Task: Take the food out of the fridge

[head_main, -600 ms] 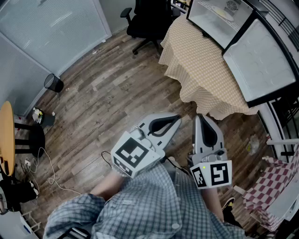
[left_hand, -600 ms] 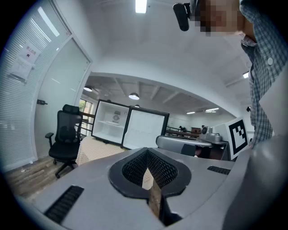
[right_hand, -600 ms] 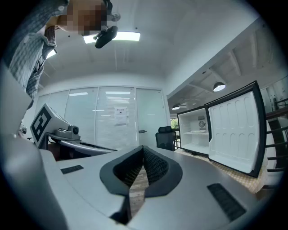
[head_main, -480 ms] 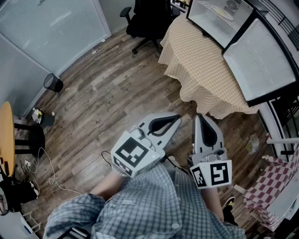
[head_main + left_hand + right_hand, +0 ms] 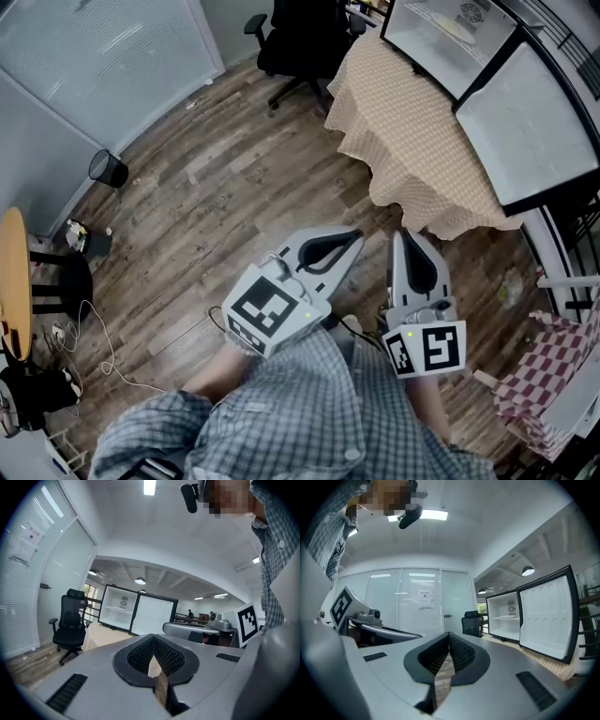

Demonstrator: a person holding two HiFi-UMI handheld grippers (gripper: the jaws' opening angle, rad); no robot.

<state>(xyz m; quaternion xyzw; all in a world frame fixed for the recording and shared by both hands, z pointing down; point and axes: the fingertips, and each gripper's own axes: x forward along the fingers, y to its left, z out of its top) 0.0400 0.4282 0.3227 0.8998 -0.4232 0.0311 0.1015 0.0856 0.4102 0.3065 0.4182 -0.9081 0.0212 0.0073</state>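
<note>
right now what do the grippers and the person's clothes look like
The left gripper and the right gripper both have smooth pale grey shells that taper to a point. Their black ribbed fingers frame a dark teardrop-shaped opening. Each gripper carries a white cube printed with black square markers. The person wears a blue-grey checked shirt.

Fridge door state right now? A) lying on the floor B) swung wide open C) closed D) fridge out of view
B: in the head view the fridge on the tablecloth shows its white inside, with the door swung wide beside it.
</note>
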